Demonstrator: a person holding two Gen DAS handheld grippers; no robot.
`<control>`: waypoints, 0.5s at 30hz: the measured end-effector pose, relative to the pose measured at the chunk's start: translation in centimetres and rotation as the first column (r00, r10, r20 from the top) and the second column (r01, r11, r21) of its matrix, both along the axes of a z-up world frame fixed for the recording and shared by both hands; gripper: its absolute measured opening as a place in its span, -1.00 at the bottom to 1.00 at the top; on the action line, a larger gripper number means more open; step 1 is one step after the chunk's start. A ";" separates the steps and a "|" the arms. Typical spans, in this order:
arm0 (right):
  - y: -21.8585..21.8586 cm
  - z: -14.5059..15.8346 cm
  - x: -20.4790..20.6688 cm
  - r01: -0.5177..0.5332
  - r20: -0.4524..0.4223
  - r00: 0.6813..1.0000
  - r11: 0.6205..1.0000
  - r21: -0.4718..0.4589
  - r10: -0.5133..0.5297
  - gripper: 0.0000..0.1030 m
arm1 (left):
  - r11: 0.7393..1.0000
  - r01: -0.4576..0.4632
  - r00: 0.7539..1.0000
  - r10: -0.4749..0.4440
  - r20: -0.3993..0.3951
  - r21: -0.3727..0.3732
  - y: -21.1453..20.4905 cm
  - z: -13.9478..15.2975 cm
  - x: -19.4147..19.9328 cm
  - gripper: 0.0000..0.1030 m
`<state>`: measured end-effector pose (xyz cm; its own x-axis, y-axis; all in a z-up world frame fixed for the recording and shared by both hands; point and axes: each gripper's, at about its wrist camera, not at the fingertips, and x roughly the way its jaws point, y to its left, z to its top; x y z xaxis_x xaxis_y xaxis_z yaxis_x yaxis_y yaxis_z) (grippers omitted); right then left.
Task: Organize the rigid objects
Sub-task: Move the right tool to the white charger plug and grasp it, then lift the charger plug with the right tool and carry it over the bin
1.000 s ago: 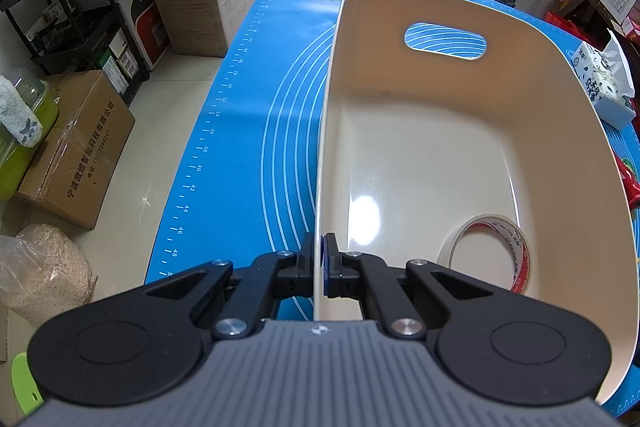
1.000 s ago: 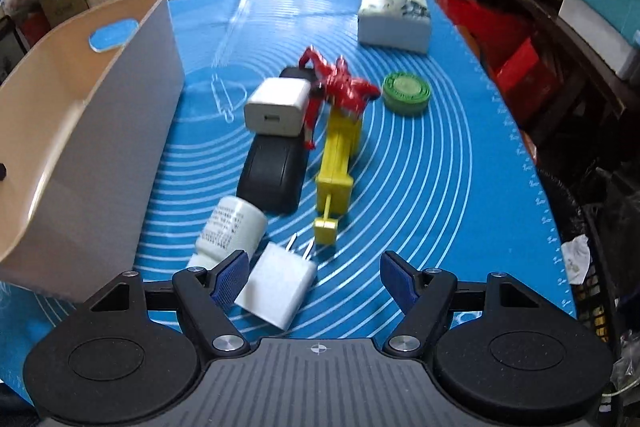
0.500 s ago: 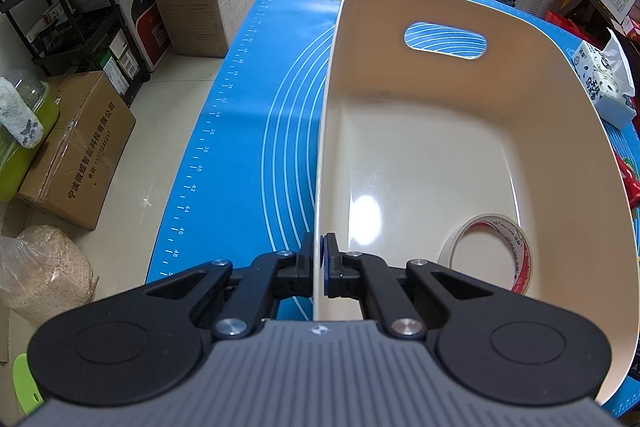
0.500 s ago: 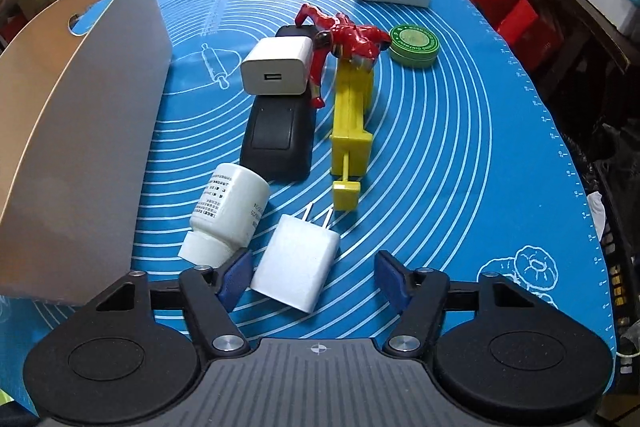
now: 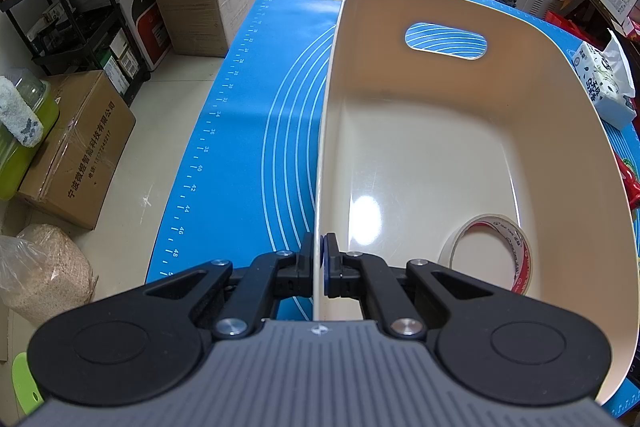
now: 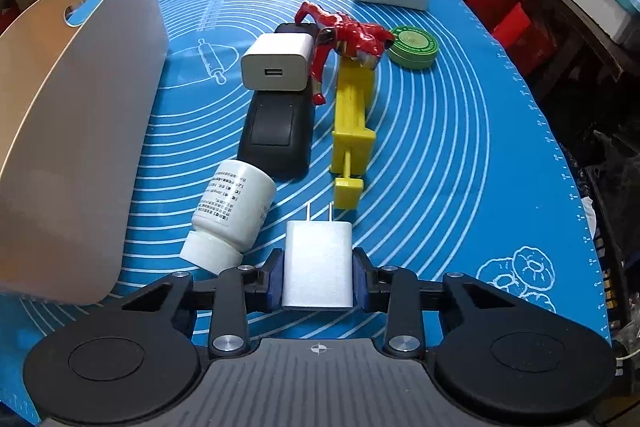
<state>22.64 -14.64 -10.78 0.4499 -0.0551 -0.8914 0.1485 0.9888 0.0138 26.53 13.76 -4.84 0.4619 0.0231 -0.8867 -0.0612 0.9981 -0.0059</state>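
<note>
Left gripper [image 5: 321, 264] clamped on the near rim of the cream bin [image 5: 568, 131], which sits on the blue mat [image 5: 248, 131] with a tape roll [image 5: 490, 253] inside. Right gripper [image 6: 318, 277] closing, pads against both sides of a white charger [image 6: 318, 263] lying prongs-forward on the mat. Beside the charger lies a white bottle [image 6: 232, 215]; beyond it a black case [image 6: 276, 131], second charger [image 6: 278, 63], yellow toy [image 6: 352, 119], red figure [image 6: 348, 39], green tin [image 6: 412, 47].

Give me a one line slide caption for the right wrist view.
Right gripper jaws closing on a white plug adapter beside a tipped white bottle on the blue mat.
</note>
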 end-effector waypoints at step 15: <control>-1.1 2.8 -1.3 -0.003 0.062 0.998 1.000 0.018 0.002 -0.17 | 1.000 0.000 1.000 0.000 0.000 0.001 -0.1 0.0 0.0 -0.90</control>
